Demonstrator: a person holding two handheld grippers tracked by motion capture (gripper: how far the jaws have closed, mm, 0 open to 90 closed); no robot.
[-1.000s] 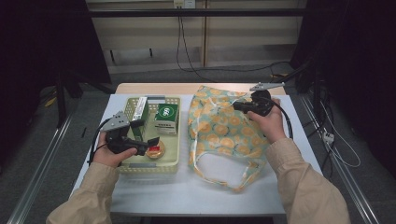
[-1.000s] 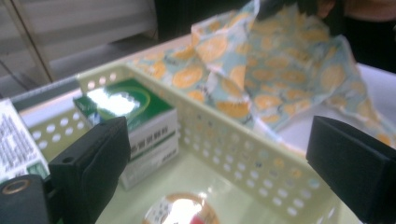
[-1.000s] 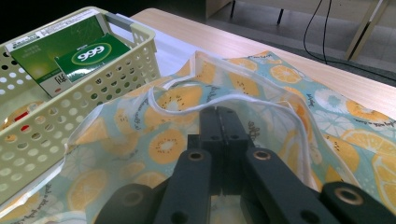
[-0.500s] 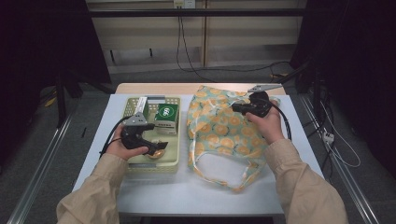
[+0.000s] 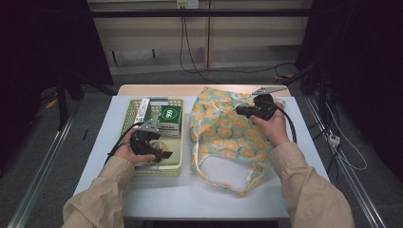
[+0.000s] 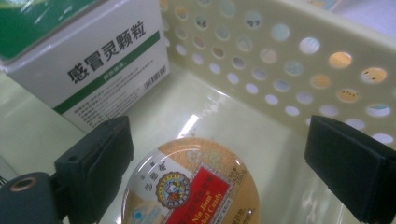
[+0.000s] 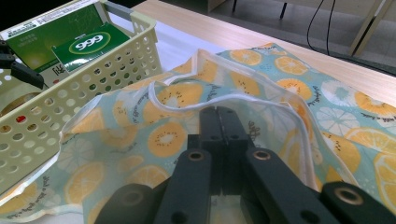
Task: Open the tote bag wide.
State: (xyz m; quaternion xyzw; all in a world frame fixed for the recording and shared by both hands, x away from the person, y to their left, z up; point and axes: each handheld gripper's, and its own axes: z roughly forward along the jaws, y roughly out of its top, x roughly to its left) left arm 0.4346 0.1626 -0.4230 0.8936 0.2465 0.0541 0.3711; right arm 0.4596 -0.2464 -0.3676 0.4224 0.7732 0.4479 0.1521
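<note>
My left gripper hangs inside the pale yellow perforated basket, its jaws spread wide and holding nothing; in the left gripper view the two black pads stand on either side of a round candy tin with an orange rim and a red label, not touching it. The tin lies flat on the basket floor, close to the holed side wall. Just beyond it, toward the far end of the basket, sits a white and green medicine box printed with Chinese characters, and in the high view a second, longer green and white box lies next to it along the basket's far left corner. My right gripper is clamped tight on the fabric of the lemon-print tote bag, its jaws pressed together over the cloth near the white-edged opening. The bag lies spread on the white table just beside the basket, with its handle loop pointing toward me. My right hand rests over the bag's far part, and a cable trails from that gripper across the table.
</note>
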